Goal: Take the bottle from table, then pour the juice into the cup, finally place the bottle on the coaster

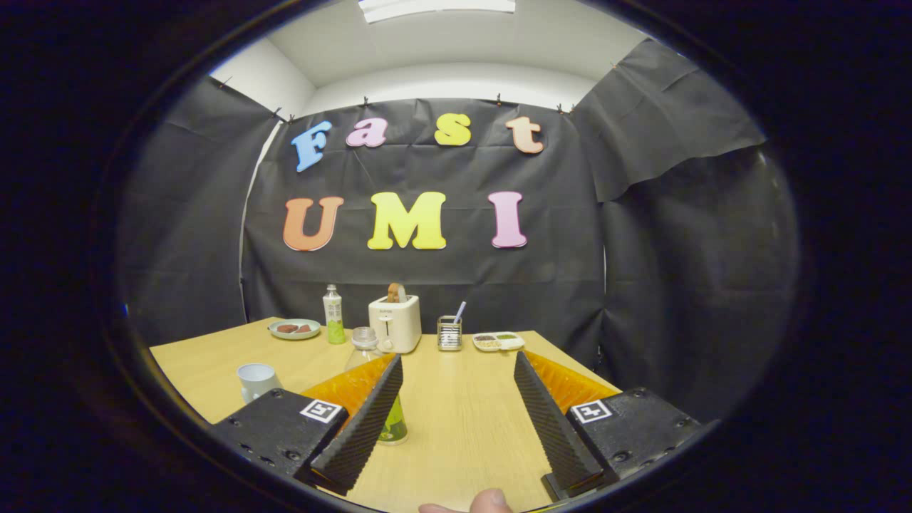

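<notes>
In the gripper view, the gripper [456, 370] is held low over the wooden table [463, 420] with its jaws spread wide and nothing gripped between them. The bottle [370, 356], clear with its cap off and a green label near its base, is seen standing upright just ahead of the left finger, partly hidden behind that finger's tip, so that it lies to the left of the open gap and not inside it. Its long axis is vertical. The cup [256, 380], white and upright, is placed further left, near the bottle but apart from it. No coaster can be made out with certainty. Along the far edge of the table a second bottle [333, 315], a plate [294, 328], a toaster [395, 323], a small holder [449, 333] and a divided dish [499, 341] are lined up. A fingertip [490, 501] is visible at the near edge. The bottle is judged not yet taken; a shift of the jaws leftward would be needed to bring it between them.
</notes>
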`<move>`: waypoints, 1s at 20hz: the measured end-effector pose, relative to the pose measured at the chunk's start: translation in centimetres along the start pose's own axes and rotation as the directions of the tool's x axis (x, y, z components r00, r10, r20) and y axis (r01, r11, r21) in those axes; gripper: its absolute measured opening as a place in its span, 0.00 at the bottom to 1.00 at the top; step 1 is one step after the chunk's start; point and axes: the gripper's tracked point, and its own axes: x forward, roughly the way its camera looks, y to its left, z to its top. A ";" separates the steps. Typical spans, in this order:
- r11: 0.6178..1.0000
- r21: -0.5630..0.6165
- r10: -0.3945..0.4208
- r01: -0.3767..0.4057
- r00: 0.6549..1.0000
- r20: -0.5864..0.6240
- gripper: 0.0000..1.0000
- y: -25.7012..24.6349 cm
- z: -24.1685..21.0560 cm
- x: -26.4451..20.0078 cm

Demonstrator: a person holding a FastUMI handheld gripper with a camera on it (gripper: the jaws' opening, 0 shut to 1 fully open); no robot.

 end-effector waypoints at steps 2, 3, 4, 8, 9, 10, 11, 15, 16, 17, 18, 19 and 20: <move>1.000 -0.008 0.006 -0.006 1.000 -0.003 1.00 0.2 0.1 0.0; 1.000 -0.014 0.009 -0.009 1.000 -0.001 1.00 0.3 0.3 0.0; 1.000 -0.020 0.015 -0.015 1.000 -0.002 1.00 0.5 0.3 0.1; 1.000 0.000 0.023 -0.023 1.000 0.009 1.00 0.7 0.2 0.0; 1.000 0.012 0.026 -0.026 1.000 0.012 1.00 0.9 0.2 0.0; 1.000 0.004 0.029 -0.029 1.000 -0.003 1.00 1.1 0.0 0.2; 0.999 -0.011 0.032 -0.032 0.999 -0.004 1.00 1.1 -0.3 0.2; 0.998 -0.029 0.055 -0.054 0.998 0.028 1.00 1.2 1.1 -0.6; 0.998 -0.032 0.051 -0.050 0.998 0.039 1.00 1.1 1.3 -0.6; 0.998 -0.037 0.048 -0.047 0.998 0.047 1.00 1.0 1.4 -0.6; 0.998 -0.039 0.043 -0.041 0.998 0.052 1.00 0.9 1.4 -0.7; 0.997 -0.047 0.059 -0.056 0.997 0.056 1.00 1.2 1.5 -0.8; 0.996 -0.056 0.071 -0.068 0.996 0.048 1.00 1.3 1.3 -0.6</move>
